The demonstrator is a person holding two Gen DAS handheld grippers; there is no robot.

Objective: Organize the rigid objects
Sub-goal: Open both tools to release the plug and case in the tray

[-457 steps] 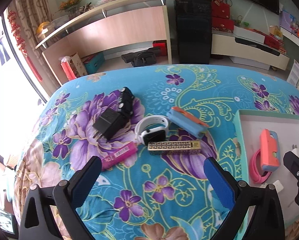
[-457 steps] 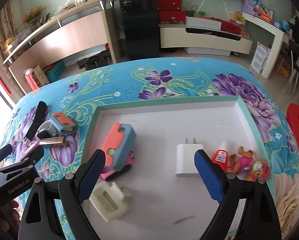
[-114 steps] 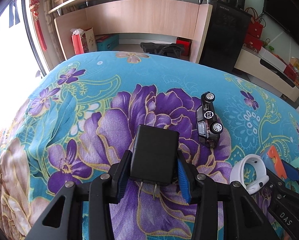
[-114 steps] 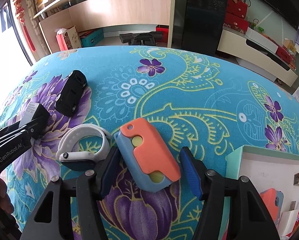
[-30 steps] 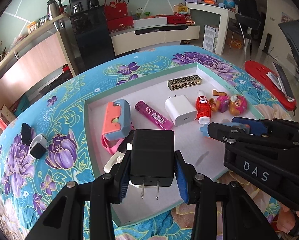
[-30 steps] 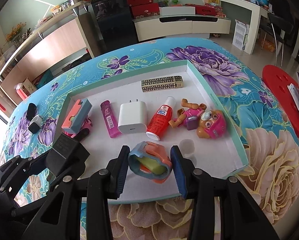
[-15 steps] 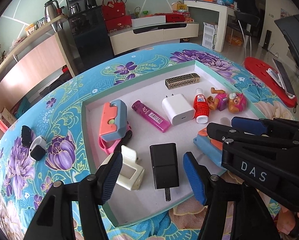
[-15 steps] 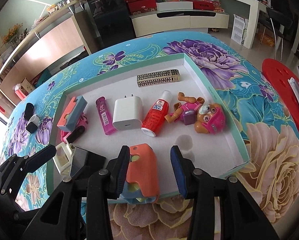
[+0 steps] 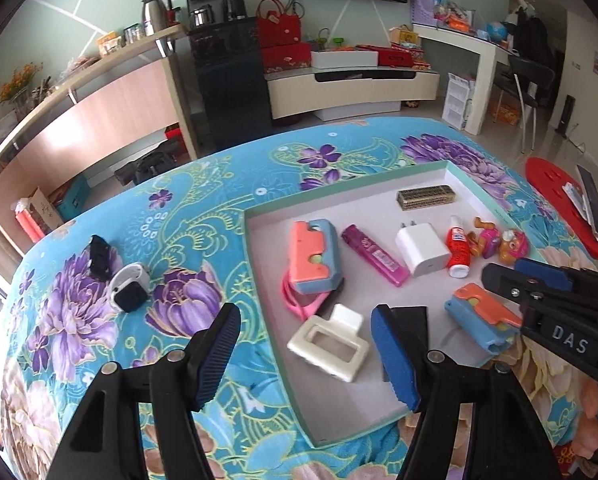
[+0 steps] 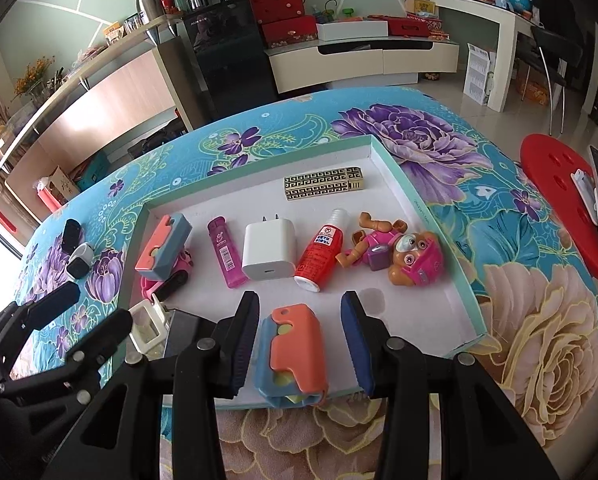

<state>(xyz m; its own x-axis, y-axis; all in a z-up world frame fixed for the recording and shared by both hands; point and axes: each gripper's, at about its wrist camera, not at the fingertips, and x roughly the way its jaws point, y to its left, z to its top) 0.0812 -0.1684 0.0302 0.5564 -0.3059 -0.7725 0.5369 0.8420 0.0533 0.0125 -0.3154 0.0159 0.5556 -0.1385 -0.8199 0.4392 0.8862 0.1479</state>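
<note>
My left gripper [image 9: 303, 320] hangs over the tray's left rim [image 9: 259, 276], its jaws opening with nothing between them. The black charger [image 9: 409, 320] lies on the tray floor just behind its right finger. My right gripper [image 10: 299, 304] is low over the tray's near edge. A blue and orange toy [image 10: 295, 352] lies orange face up between its fingers, with a strip of tray floor showing on the toy's right side. On the cloth to the left sit a white smartwatch [image 9: 129, 286] and a black toy car [image 9: 98, 258].
The tray also holds a white clip [image 9: 327, 344], a second orange-blue toy [image 9: 313, 256], a pink lighter [image 9: 375, 256], a white charger [image 9: 421, 250], a red bottle [image 9: 457, 248], a pup figure [image 9: 499, 244] and a gold lighter [image 9: 425, 198]. A red stool [image 9: 559, 200] stands right.
My left gripper let go of the black charger, which now lies in the tray, then opened and drew back to the left. The toy in the right gripper turned orange face up.
</note>
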